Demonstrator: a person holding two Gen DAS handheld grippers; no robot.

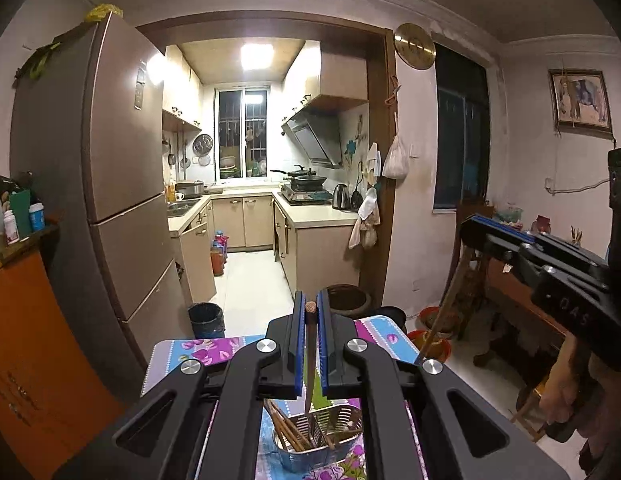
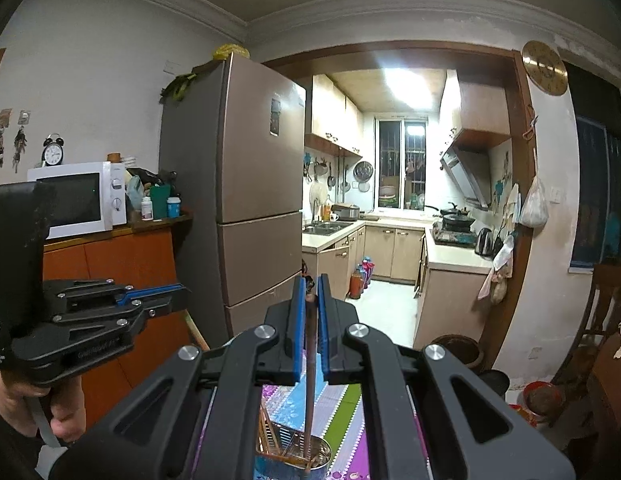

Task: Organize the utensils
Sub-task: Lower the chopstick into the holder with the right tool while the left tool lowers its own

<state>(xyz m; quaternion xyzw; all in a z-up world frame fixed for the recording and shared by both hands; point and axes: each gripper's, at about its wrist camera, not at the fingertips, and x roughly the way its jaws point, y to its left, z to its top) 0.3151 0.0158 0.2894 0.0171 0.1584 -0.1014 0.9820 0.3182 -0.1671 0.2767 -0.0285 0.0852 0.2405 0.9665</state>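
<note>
In the left wrist view my left gripper (image 1: 310, 300) is shut on a dark wooden chopstick (image 1: 310, 344). The chopstick hangs down, and its tip is over the metal utensil holder (image 1: 334, 424), which holds several more chopsticks. At the right of that view my right gripper (image 1: 468, 228) grips a pale chopstick (image 1: 442, 308). In the right wrist view my right gripper (image 2: 310, 284) is shut on a brown chopstick (image 2: 309, 360) that reaches down into the same holder (image 2: 318, 452). My left gripper (image 2: 182, 294) shows at the left, held by a hand (image 2: 14, 400), with its chopstick (image 2: 196, 332) slanting down.
The holder stands on a table with a floral cloth (image 1: 206, 350). Beyond it are a black bin (image 1: 206, 320), a tall fridge (image 1: 122, 168), an orange cabinet (image 1: 34, 340) and the kitchen doorway. A brown jar (image 2: 456, 350), a wooden chair (image 2: 606, 304) and a microwave (image 2: 76, 198) stand around.
</note>
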